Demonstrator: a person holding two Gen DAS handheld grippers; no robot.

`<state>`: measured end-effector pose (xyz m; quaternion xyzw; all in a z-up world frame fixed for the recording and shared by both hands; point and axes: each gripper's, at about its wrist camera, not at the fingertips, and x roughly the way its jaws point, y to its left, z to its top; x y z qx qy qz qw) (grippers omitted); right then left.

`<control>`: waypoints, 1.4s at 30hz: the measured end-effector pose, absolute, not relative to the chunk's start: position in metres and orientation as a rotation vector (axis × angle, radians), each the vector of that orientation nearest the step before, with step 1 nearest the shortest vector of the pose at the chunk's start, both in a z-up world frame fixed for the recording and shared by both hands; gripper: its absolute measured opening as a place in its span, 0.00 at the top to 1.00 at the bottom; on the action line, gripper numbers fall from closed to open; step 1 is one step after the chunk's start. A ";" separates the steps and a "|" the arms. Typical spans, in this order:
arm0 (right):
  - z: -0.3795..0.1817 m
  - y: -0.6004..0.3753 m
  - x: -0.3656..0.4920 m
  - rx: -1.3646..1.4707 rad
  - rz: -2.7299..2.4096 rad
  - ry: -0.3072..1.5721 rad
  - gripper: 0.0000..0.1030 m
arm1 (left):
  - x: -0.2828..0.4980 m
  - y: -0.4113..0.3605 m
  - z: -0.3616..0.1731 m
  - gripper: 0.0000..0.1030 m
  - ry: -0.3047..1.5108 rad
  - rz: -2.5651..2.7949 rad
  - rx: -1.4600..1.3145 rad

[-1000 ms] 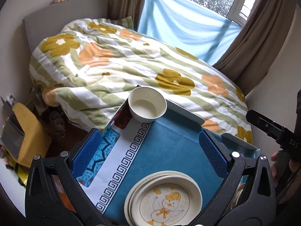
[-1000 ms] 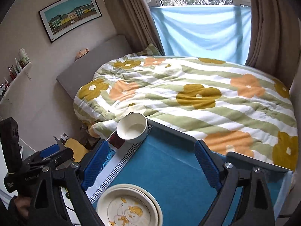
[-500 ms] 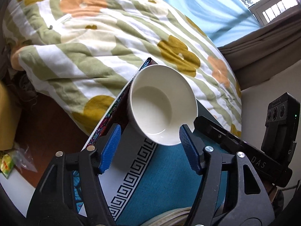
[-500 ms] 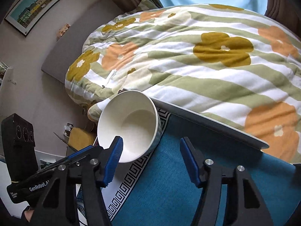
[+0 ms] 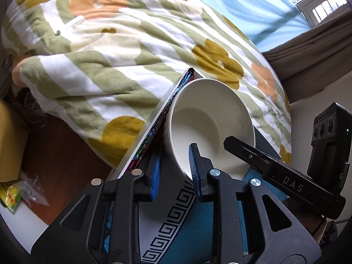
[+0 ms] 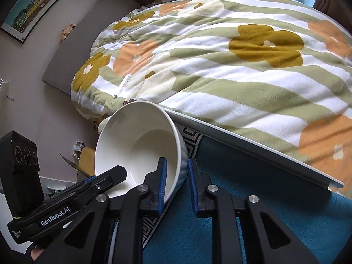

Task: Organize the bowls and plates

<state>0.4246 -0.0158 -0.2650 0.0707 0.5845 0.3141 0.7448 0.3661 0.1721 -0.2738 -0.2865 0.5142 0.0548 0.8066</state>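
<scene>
The bowl (image 5: 209, 123) sits at the far left corner of the surface (image 6: 253, 176), on the patterned edge of its blue cloth, just beside the flowered quilt (image 5: 123, 44) of the bed; it is white, round and deep, so it has no long axis, and what counts is which part of its rim each pair of jaws straddles.

On the left, the left gripper (image 5: 173, 171) has one blue pad outside the wall and the other inside, astride the near-left rim; its jaws are narrow and closing on that wall, and the pads look to be pressing it.

On the right, the right gripper (image 6: 176, 180) does the same at the near-right rim, one pad inside the bowl (image 6: 136, 147) and one outside on its ribbed wall; its jaws too are narrow and closing, with the wall between them.

Both hands are equally near, one to each side; the bowl looks tipped, though the steep view may cause that; a lift would need both to rise together, or the rim could twist out of one pinch.
</scene>
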 end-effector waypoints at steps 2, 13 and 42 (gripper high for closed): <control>-0.264 -0.015 0.423 0.144 0.684 1.270 0.84 | 0.365 0.168 -0.269 0.79 1.095 0.116 -0.580; -0.209 -0.056 0.386 0.186 0.699 1.146 0.84 | 0.334 0.123 -0.201 0.79 1.001 0.095 -0.452; -0.138 -0.402 0.145 0.242 0.374 1.042 0.84 | 0.137 -0.240 -0.149 0.79 1.049 -0.265 -0.302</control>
